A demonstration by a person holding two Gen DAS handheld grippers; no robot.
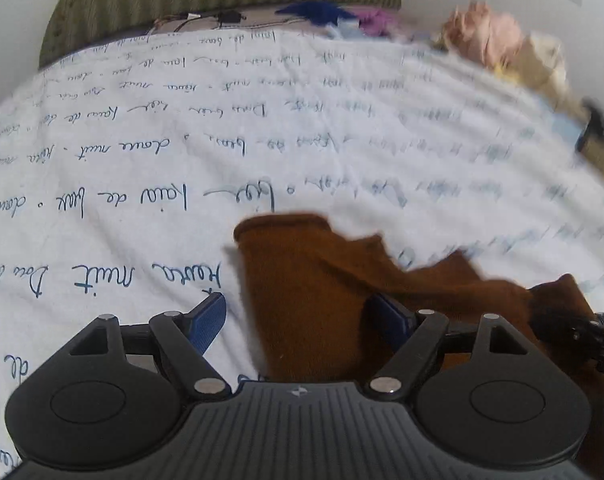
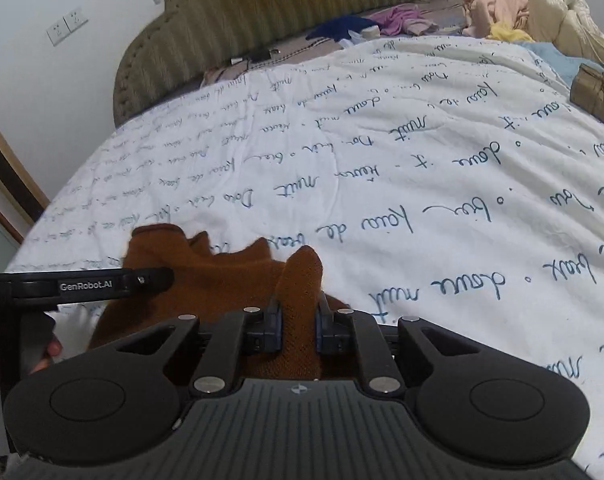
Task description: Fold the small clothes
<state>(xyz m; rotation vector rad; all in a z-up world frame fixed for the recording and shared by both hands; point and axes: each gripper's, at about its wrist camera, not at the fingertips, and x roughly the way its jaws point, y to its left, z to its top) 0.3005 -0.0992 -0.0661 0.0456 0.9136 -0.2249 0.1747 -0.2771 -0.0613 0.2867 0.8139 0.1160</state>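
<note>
The rust-brown knit garment (image 2: 205,280) lies crumpled at the near edge of the bed, on a white quilt (image 2: 382,184) printed with blue handwriting; the right gripper (image 2: 297,330) has its jaws drawn narrow onto a raised fold of the knit, which stands up between the blue pads; the left gripper (image 1: 297,320) has its jaws spread wide, with brown cloth lying across the gap and over the right-hand pad, so I judge it is not gripping anything yet (the left view is motion-blurred, so this is less sure)

To do this step well, the pinched fold should probably be kept taut while the left jaws close on a clean edge or corner, not on a bunched middle; the hemmed cuff end (image 1: 281,222) looks the best landmark for finding a true edge; then both ends can be lifted and laid flat before any crease is made, since a loose knit like this is likely to sag and drag the quilt's surface if pulled sideways

The right wrist view shows the left tool's black arm (image 2: 101,282), marked GenRobot.AI, lying over the garment, and the clothes pile (image 2: 514,4) sharply; the left view shows the cuff's rolled hem closer, and the right gripper only as a dark edge (image 1: 582,334)
</note>
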